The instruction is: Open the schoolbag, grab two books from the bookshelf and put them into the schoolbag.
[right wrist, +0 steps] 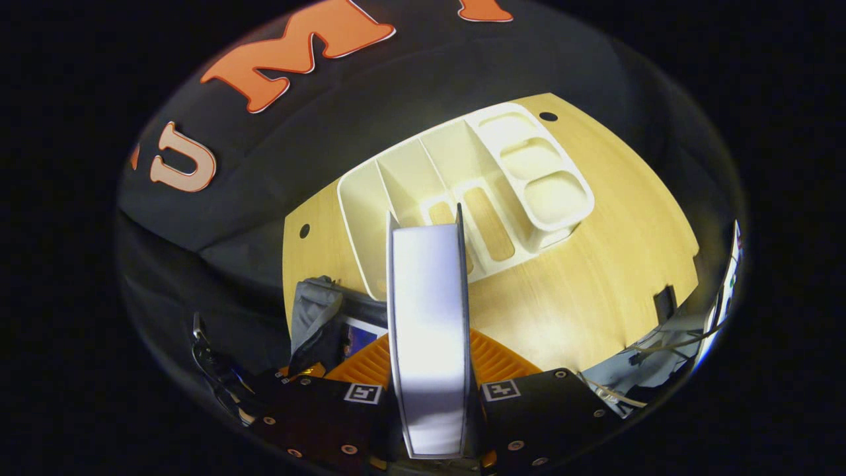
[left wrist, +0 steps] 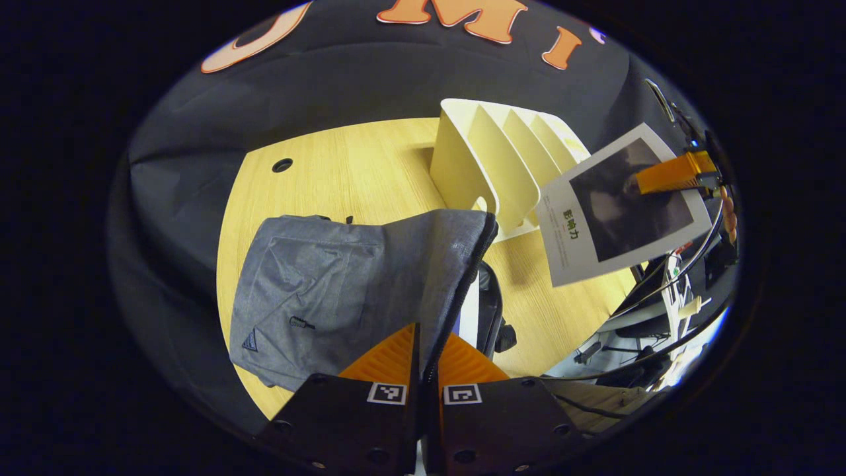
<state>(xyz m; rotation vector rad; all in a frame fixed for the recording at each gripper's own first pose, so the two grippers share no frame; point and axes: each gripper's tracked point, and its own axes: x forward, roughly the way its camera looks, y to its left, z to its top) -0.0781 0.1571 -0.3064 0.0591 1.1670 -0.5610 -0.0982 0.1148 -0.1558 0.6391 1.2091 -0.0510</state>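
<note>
The grey schoolbag point(left wrist: 317, 284) lies on the wooden table point(left wrist: 344, 165). My left gripper point(left wrist: 426, 334) is shut on the bag's zipper edge and lifts the flap, so the mouth gapes. A white and blue book edge point(left wrist: 466, 311) shows inside the opening. To the right, above the table, the right gripper point(left wrist: 671, 175) holds a white book with a dark cover picture point(left wrist: 621, 208) in the air. In the right gripper view that book point(right wrist: 429, 311) stands edge-on between the fingers of my right gripper point(right wrist: 429, 340), in front of the cream bookshelf point(right wrist: 462, 192). The schoolbag point(right wrist: 314, 311) sits lower left.
The cream bookshelf point(left wrist: 502, 165) stands behind the bag with its slots bare. Its tray end point(right wrist: 535, 178) has rounded compartments. Cable holes point(left wrist: 282, 164) pierce the tabletop. Cables and gear point(left wrist: 661, 297) hang past the table's right edge.
</note>
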